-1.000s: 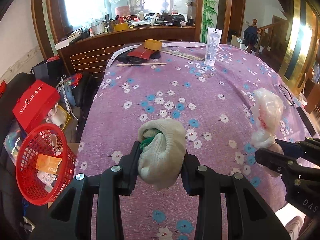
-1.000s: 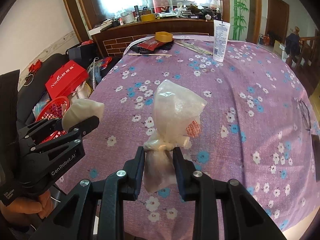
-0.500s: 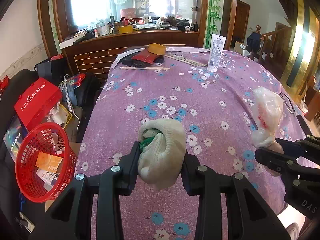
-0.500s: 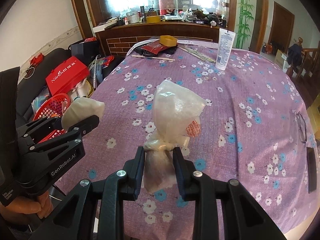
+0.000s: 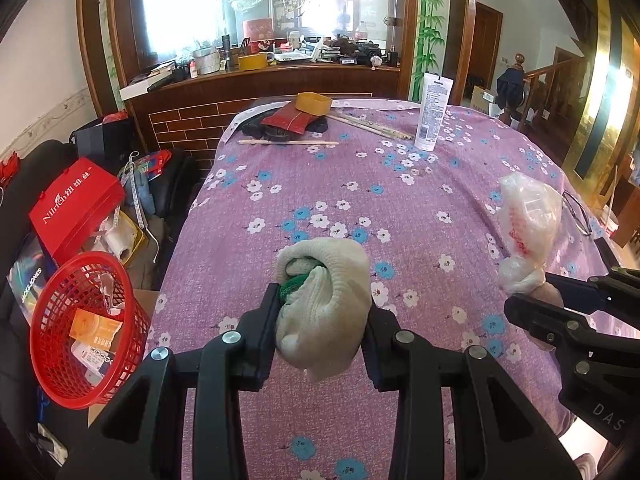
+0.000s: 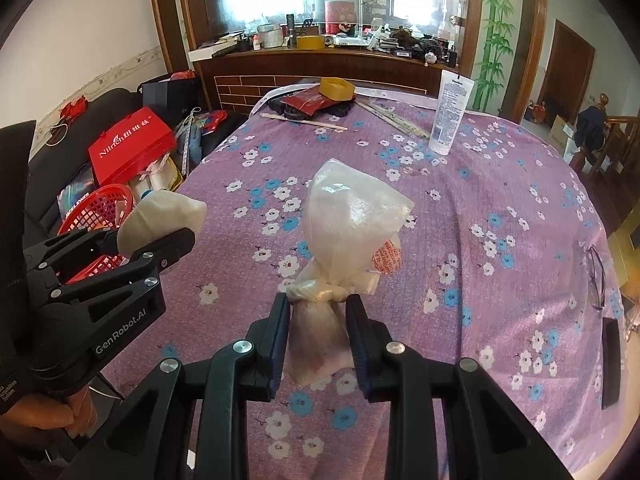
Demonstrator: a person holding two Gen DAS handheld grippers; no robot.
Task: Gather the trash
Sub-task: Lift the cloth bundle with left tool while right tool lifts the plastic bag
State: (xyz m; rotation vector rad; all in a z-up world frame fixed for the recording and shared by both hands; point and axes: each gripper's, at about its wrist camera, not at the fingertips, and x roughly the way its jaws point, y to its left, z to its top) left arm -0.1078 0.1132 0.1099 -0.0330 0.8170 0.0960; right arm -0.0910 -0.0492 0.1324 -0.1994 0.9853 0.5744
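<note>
In the left wrist view, the left gripper (image 5: 320, 316) fills the lower centre of the frame, its black fingers (image 5: 267, 324) clamped on a balled-up off-white knitted cloth with a bit of green mesh tucked in it (image 5: 325, 298). The bundle is held above the bench covered in a purple cloth printed with white and blue flowers (image 5: 400, 208). At the lower left of that frame, off the bench edge, sits a round red plastic mesh basket (image 5: 86, 328) with an orange card and other scraps inside; a red cardboard box with white lettering (image 5: 76, 204) lies just above it in the frame.

In the right wrist view, the right gripper (image 6: 318, 334) occupies the lower centre, fingers (image 6: 276, 336) pressed onto the knotted neck of a translucent white plastic bag with a red printed patch (image 6: 352, 232). The bag's puffed body stands up above the fingertips, clear of the flowered cloth. The left gripper (image 6: 158, 240) shows at the left of this frame with the off-white bundle (image 6: 164, 216) in its tips, and the red basket (image 6: 94, 210) is partly hidden behind it.

Toward the top of both frames, at the far end of the bench, stand a white upright lotion tube (image 6: 450, 114), a yellow shallow tub (image 6: 337, 88) on a dark red packet, and pale wooden sticks (image 5: 288, 142). A pair of spectacles (image 6: 596, 276) lies at the right edge (thin-rimmed, partly cropped).
</note>
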